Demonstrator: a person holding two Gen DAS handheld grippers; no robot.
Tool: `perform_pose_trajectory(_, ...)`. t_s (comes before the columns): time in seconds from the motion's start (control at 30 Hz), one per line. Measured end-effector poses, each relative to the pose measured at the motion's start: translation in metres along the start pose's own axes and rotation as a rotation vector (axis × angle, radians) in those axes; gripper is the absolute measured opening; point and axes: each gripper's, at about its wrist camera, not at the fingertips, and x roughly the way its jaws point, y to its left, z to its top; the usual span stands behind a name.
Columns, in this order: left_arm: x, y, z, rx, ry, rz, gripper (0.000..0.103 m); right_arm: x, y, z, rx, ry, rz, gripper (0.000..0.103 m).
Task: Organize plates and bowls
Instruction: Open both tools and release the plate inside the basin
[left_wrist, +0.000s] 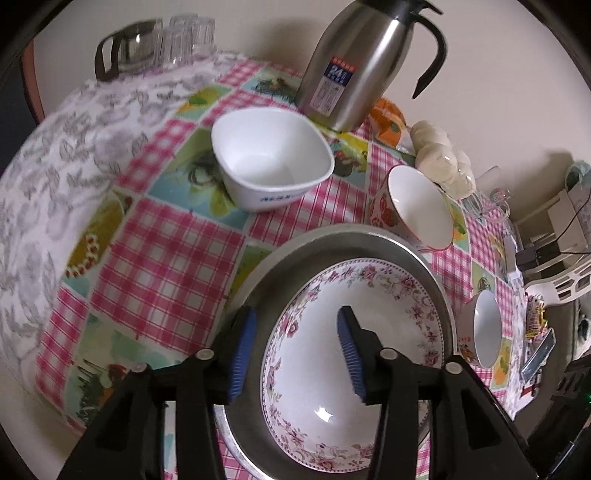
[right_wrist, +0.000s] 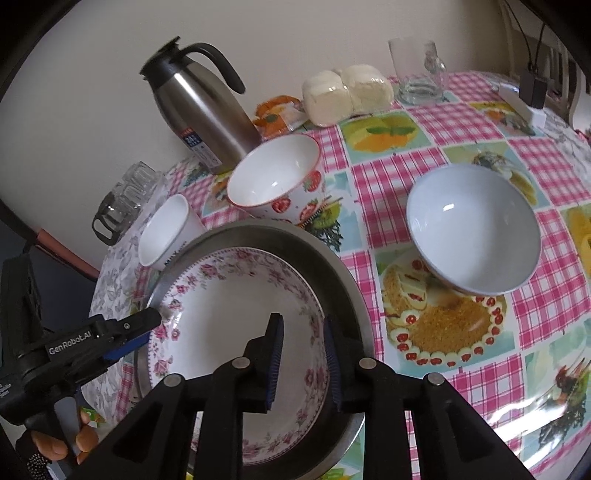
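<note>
Stacking step, most likely: flowery plate (left_wrist: 354, 354) sits inside the metal tray (left_wrist: 332, 240) on the table (right_wrist: 461, 122). Left gripper (left_wrist: 297, 356) wide apart, straddling the plate's left rim. Right gripper (right_wrist: 303, 363) narrow around the right rim, pinching or not, cannot tell. Next, probably: squeeze, lift level. "24" on the flask (left_wrist: 354, 62); "GenRobot.AI" on a gripper.

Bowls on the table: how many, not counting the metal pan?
4. Floral bowl sits inside the metal pan; square white bowl near the thermos; strawberry bowl behind the pan; pale grey bowl to the right. More may be hidden.
</note>
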Motion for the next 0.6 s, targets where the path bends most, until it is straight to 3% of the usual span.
perform_pose_trajectory(0.03, -0.003, -0.003, 0.000, 0.012, -0.012, 0.015, 0.058, -0.002, 0.002, 0.000, -0.007, -0.009, -0.003, 0.037)
perform_pose_trajectory(0.13, -0.006, -0.007, 0.000, 0.041, -0.028, 0.063, 0.061, -0.008, 0.008, 0.000, -0.041, -0.038, -0.026, 0.057)
perform_pose_trajectory(0.3, -0.005, -0.011, 0.000, 0.074, -0.031, 0.129, 0.064, -0.009, 0.013, 0.001, -0.079, -0.054, -0.052, 0.073)
perform_pose_trajectory(0.37, -0.005, -0.010, 0.000, 0.077, -0.038, 0.142, 0.078, -0.008, 0.013, 0.001, -0.088, -0.056, -0.062, 0.075)
perform_pose_trajectory(0.43, -0.007, -0.010, 0.001, 0.079, -0.052, 0.151, 0.080, -0.008, 0.011, 0.001, -0.092, -0.059, -0.068, 0.082)
perform_pose_trajectory(0.6, -0.009, -0.008, 0.002, 0.087, -0.082, 0.196, 0.085, -0.009, 0.010, 0.001, -0.097, -0.072, -0.077, 0.089)
